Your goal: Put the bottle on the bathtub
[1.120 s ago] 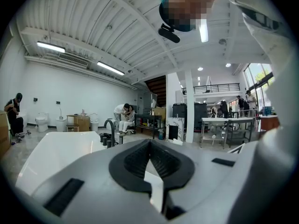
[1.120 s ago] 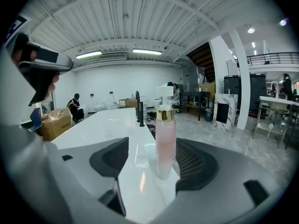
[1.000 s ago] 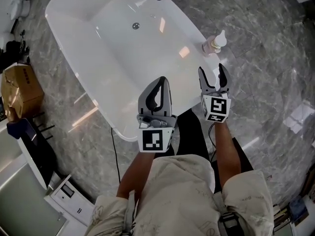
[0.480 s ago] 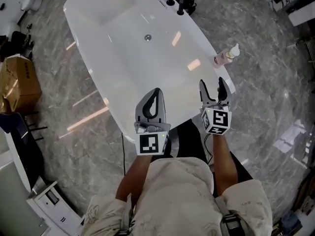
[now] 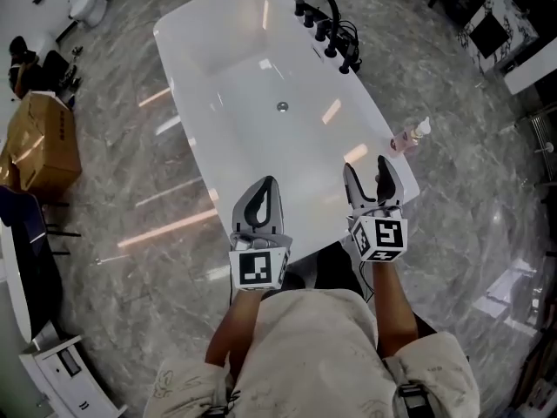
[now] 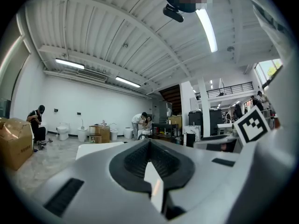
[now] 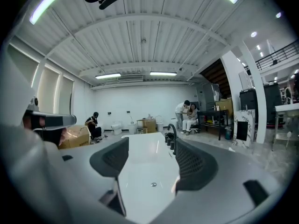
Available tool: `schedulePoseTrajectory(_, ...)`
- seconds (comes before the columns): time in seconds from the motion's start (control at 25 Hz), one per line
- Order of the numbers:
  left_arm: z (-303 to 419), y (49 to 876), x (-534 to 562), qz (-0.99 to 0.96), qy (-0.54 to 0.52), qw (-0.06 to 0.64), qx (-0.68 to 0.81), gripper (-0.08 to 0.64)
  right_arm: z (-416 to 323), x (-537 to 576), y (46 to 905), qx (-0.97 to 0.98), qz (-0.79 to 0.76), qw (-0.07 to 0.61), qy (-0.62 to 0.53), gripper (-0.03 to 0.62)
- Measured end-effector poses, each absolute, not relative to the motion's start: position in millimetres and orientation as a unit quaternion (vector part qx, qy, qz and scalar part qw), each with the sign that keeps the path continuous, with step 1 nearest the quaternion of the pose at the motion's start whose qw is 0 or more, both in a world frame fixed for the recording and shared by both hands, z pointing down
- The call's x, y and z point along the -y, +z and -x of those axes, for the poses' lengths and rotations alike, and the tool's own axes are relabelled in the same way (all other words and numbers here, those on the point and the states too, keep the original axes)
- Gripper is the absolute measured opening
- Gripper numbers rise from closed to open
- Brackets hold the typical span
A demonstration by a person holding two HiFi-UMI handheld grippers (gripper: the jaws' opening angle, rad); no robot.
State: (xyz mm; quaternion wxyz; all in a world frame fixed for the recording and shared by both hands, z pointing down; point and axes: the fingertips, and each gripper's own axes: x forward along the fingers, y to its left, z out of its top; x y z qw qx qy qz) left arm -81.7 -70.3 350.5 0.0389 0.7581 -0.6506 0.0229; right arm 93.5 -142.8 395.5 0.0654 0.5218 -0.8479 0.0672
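Observation:
A small pinkish bottle (image 5: 409, 138) with a white pump top stands at the right edge of the white bathtub (image 5: 261, 77), seemingly on the marble floor beside it. My right gripper (image 5: 372, 178) hovers over the tub's near right corner, just short of the bottle, open with nothing between its fingers. In the right gripper view the jaws (image 7: 150, 153) frame the tub's basin (image 7: 140, 190) and drain. My left gripper (image 5: 258, 200) is held over the tub's near rim, shut and empty; its jaws (image 6: 149, 146) meet in the left gripper view. The bottle is hidden in both gripper views.
Black taps (image 5: 329, 24) stand on the tub's far right rim. A cardboard box (image 5: 39, 146) sits on the floor at the left, a white unit (image 5: 65, 368) at the bottom left, papers (image 5: 500, 290) at the right. People (image 7: 184, 118) are at the room's far end.
The head view has pulled back and shifted, so the tub and bottle appear smaller and farther right. Both grippers sit lower in the view. Their jaws have not changed.

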Motion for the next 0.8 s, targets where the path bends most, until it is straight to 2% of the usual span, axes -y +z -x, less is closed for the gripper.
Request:
schedulePoseTrajectory(0.52, 131.8, 264.3, 43.7, -0.756, -0.007, -0.006, 0.654, 0.002, -49.1, 102.4, 263.1, 0.857, -0.515, -0.006, -0.01, 0.278)
schedulePoseTrajectory(0.8, 143.6, 230.6, 31.0, -0.755, -0.008, -0.042, 0.655, 0.002, -32.0, 84.5, 220.5, 0.867, -0.496, -0.015, -0.055, 0.267)
